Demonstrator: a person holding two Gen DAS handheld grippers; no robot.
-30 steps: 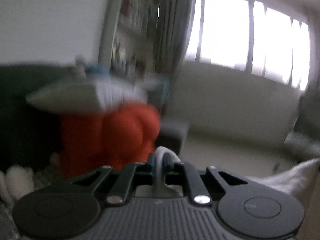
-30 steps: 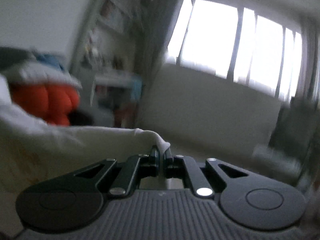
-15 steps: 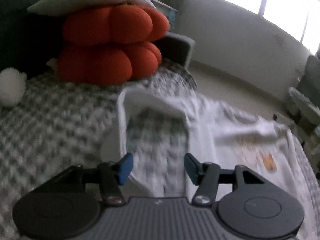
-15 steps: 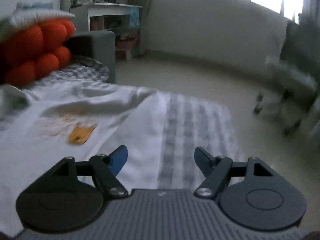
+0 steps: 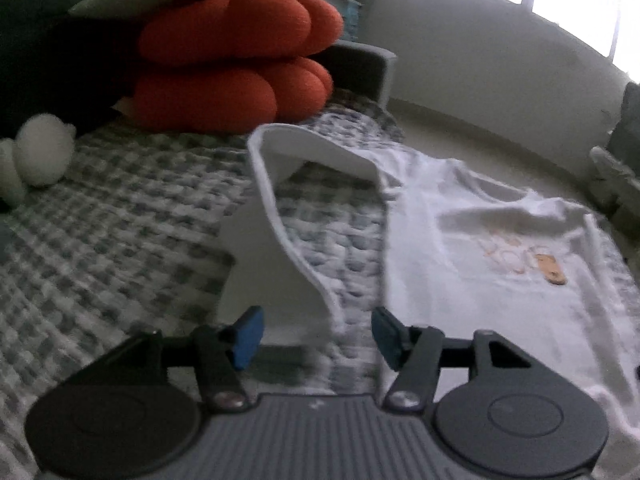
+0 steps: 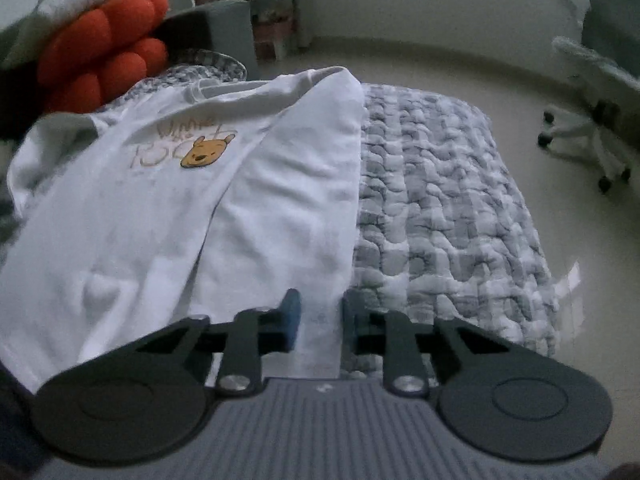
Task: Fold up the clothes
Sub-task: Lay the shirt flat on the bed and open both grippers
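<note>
A white T-shirt (image 6: 168,200) with a yellow bear print lies face up on the grey checked bedspread (image 6: 440,200). In the left wrist view the shirt (image 5: 480,240) lies to the right, and its left sleeve (image 5: 280,220) arches up off the bedspread straight ahead. My left gripper (image 5: 316,336) is open, with the sleeve's lower edge between its blue pads. My right gripper (image 6: 318,320) is partly closed, its jaws straddling the shirt's right bottom edge with a gap still showing.
Stacked orange cushions (image 5: 232,64) with a grey pillow on top sit at the head of the bed. A white plush toy (image 5: 40,156) lies at the left. A grey armchair (image 6: 224,28) and a wheeled office chair (image 6: 592,120) stand on the floor beyond the bed.
One second ago both grippers were shut on the shirt and held it in the air. They let it go onto the bed; the right gripper's jaws have since narrowed around the hem.
</note>
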